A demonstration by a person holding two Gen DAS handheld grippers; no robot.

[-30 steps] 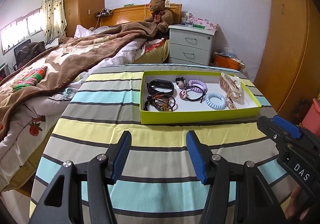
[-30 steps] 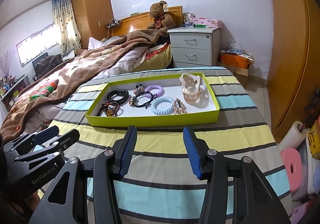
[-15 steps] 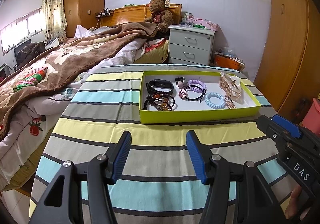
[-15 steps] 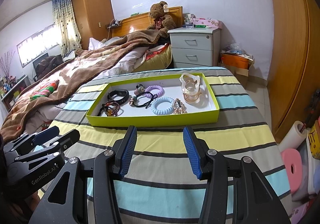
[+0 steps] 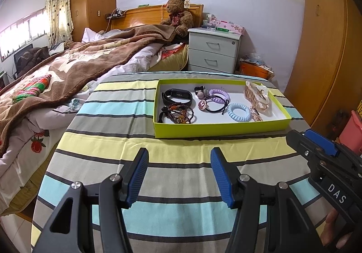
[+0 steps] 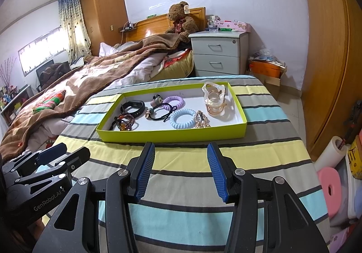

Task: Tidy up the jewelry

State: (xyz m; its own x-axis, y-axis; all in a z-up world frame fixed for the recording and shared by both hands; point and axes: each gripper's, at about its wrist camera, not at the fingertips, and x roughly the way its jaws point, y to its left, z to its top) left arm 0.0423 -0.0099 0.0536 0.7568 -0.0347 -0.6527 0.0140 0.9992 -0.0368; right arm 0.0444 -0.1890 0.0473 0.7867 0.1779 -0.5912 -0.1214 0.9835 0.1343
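Observation:
A lime-green tray (image 5: 221, 129) (image 6: 172, 135) sits on the striped table. In it lie a black wristband (image 5: 177, 96), beaded bracelets (image 5: 179, 113), a purple coil tie (image 5: 219, 94), a blue coil tie (image 5: 239, 112) (image 6: 182, 119), a black hair tie with a charm (image 5: 212, 106), a rhinestone clip (image 5: 256, 115) and a clear-and-gold claw clip (image 5: 256, 95) (image 6: 215, 100). My left gripper (image 5: 179, 176) is open and empty, in front of the tray. My right gripper (image 6: 181, 169) is open and empty, also short of the tray.
The table has a striped cloth (image 5: 135, 139). A bed with a brown blanket (image 5: 67, 67) lies to the left. A grey nightstand (image 5: 213, 53) and a teddy bear (image 5: 178, 15) stand behind. A wooden wardrobe (image 6: 328, 60) is on the right.

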